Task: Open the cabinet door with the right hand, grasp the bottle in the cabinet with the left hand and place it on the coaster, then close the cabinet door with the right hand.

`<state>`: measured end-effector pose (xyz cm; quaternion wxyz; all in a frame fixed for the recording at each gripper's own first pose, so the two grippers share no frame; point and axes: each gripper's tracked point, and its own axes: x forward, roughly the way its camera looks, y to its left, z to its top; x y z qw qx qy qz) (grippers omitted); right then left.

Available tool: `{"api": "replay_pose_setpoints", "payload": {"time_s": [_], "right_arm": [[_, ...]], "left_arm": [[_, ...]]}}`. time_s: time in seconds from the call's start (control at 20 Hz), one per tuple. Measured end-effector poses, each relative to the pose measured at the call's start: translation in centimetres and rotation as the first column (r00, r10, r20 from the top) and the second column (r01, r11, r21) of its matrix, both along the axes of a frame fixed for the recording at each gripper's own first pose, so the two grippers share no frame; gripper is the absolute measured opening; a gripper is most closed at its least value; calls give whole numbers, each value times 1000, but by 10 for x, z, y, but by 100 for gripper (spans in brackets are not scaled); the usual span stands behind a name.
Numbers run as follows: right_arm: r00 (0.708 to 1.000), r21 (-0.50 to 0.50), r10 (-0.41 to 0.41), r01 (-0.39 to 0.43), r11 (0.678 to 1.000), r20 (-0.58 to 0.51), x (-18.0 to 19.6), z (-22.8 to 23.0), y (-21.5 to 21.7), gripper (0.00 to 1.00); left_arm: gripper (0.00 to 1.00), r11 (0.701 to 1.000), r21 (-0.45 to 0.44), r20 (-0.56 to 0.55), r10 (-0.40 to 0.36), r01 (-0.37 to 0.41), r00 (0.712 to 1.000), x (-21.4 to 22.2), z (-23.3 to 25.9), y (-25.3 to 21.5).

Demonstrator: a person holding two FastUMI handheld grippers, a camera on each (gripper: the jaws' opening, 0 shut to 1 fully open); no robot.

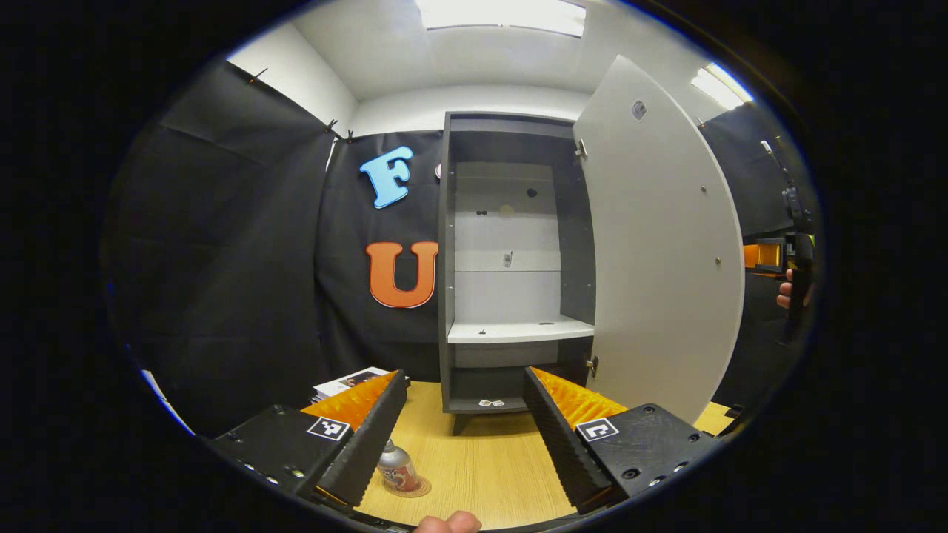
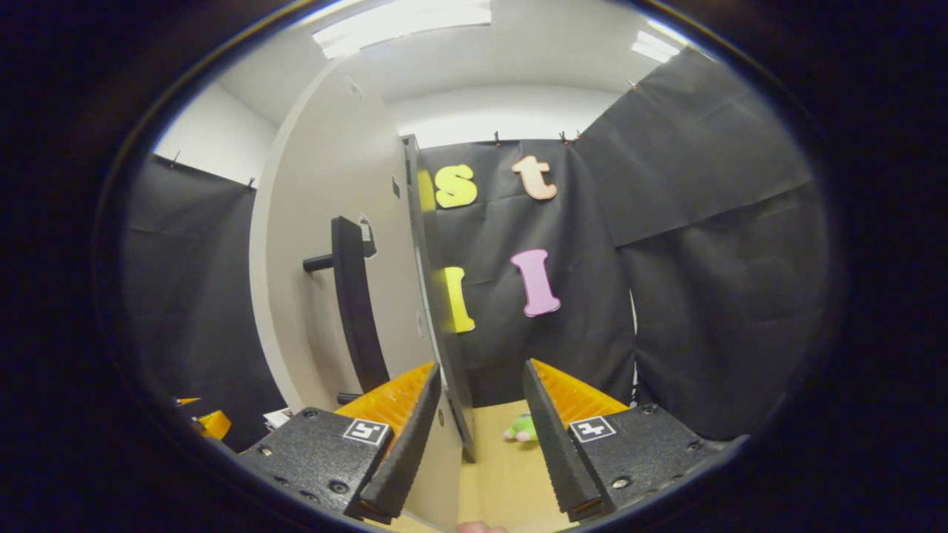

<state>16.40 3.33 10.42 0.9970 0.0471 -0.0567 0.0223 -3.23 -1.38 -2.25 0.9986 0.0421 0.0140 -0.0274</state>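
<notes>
In the left gripper view the grey cabinet (image 1: 518, 259) stands open on the wooden table, its door (image 1: 659, 252) swung out to the right, and its white shelf (image 1: 518, 331) is bare. A small silver bottle with a red label (image 1: 398, 468) stands on a round coaster (image 1: 416, 489) on the table, just beside my left finger. My left gripper (image 1: 466, 437) is open and holds nothing. My right gripper (image 2: 478, 437) is open, with the door's free edge (image 2: 437, 311) running down between its fingers, close to the left one. The door's black handle (image 2: 355, 303) sits left of that edge.
Booklets (image 1: 348, 381) lie on the table left of the cabinet. A small green toy (image 2: 522, 428) rests on the table (image 2: 503, 474) beyond the door. At the far right edge of the left gripper view, a hand (image 1: 786, 290) holds the other gripper.
</notes>
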Motion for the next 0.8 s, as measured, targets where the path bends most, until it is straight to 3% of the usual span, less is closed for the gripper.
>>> {"api": "replay_pose_setpoints", "payload": {"time_s": [0.3, 0.5, 0.8], "right_arm": [[995, -43, 98, -99, 994, -15, -4, -7, 57, 75], [976, -45, 217, -218, 975, -37, 3, -13, 108, 75], [944, -46, 324, -327, 944, -59, 23, -16, 166, 75]], "left_arm": [[95, 1000, 3, 4, -2, 2, 1000, 1, -3, 11], [95, 1000, 20, 20, -12, 12, 1000, -2, -4, 15], [95, 1000, 5, 11, -2, 2, 1000, 0, -5, 28]]}}
